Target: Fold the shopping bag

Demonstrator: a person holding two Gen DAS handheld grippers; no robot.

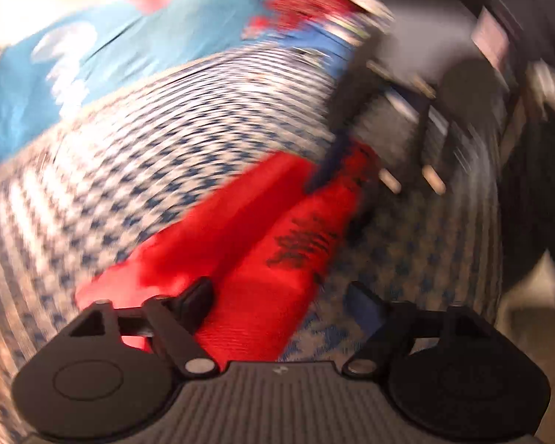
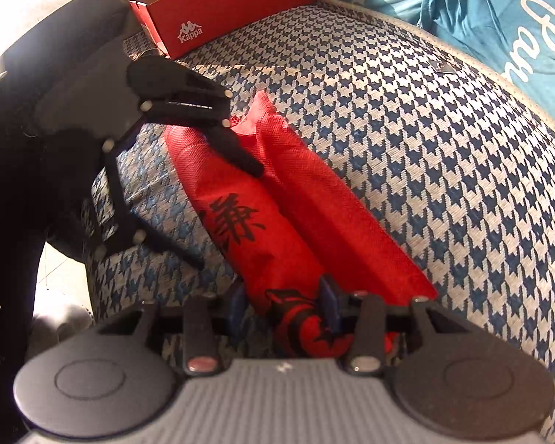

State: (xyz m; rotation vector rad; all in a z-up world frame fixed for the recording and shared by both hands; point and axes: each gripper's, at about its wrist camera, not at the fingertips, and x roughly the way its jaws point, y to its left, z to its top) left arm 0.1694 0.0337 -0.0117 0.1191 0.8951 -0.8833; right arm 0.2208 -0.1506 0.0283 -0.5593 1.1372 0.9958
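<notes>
- Left gripper (image 2: pixel 227 214): seen in the right wrist view, jaws well apart, one finger lying on the far half of the red shopping bag (image 2: pixel 277 199), the other down on the houndstooth cushion (image 2: pixel 407 118) to its left. Nothing pinched; its own view is badly motion-blurred.
- Shopping bag: already folded into a long narrow strip, lying on the cushion between the two grippers, running away from the right one towards the left one.
- Right gripper (image 2: pixel 283 301): partly closed, blue pads clamped on the near end of the bag, fabric bunched between them.
- Risk: the non-woven cloth looks springy; if the left gripper closes only on the top layer, the folds could spring open. I judge a pull against the right gripper's clamp would drag or twist the strip, not crease it.
- Risk: the cushion surface is rounded and soft, so a pressed fold may not hold.
- Writing: black Chinese characters on the bag, only partly showing. Beyond the left gripper, a red box (image 2: pixel 218 3) reads "Kappa". Far right, teal fabric (image 2: pixel 499 29) with white script, cut off.
</notes>
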